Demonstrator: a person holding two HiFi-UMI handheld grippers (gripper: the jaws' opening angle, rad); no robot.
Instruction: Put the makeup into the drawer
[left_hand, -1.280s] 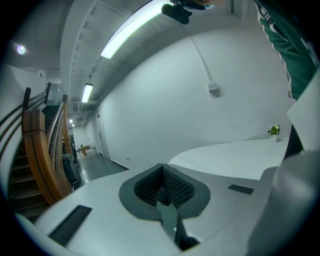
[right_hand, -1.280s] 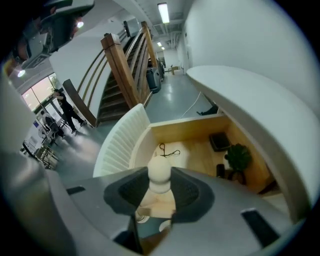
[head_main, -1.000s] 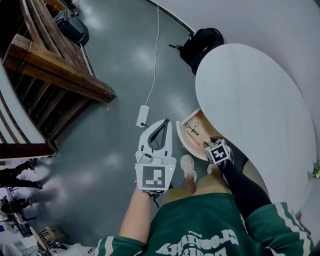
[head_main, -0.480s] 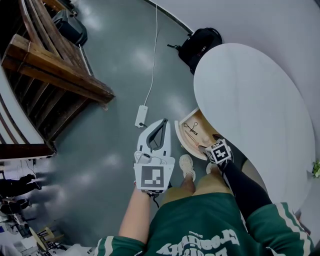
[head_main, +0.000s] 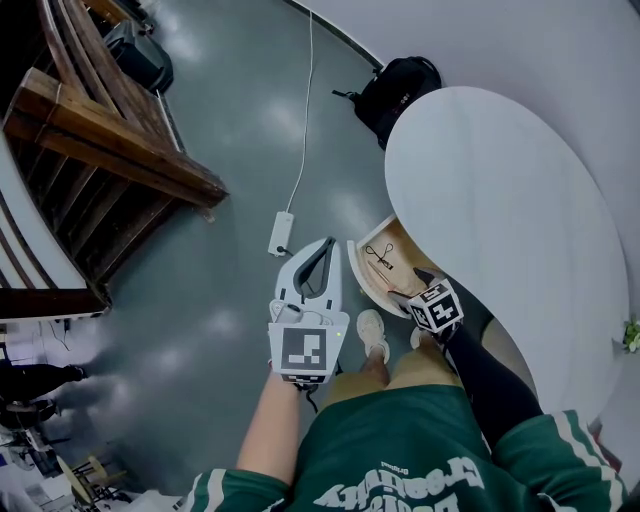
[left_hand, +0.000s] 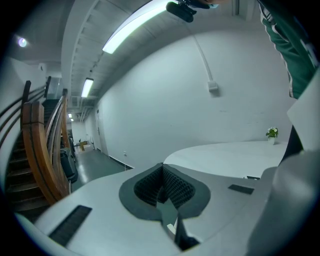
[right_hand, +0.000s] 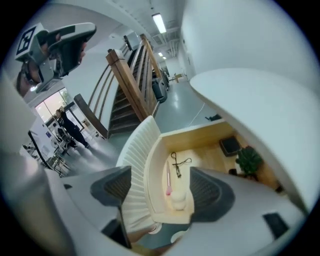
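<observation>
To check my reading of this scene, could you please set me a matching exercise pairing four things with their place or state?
1 left claw
2 right claw
3 backpack
4 pink makeup stick

A in the open drawer
B on the floor
C shut
D open

Pairs: 1-C, 2-D, 3-B, 4-A.
The right claw's jaws have just been opening; nothing is held between them.

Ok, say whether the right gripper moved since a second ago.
Yes: right gripper pulled back from the drawer toward the person, jaws just opened, empty.
</observation>
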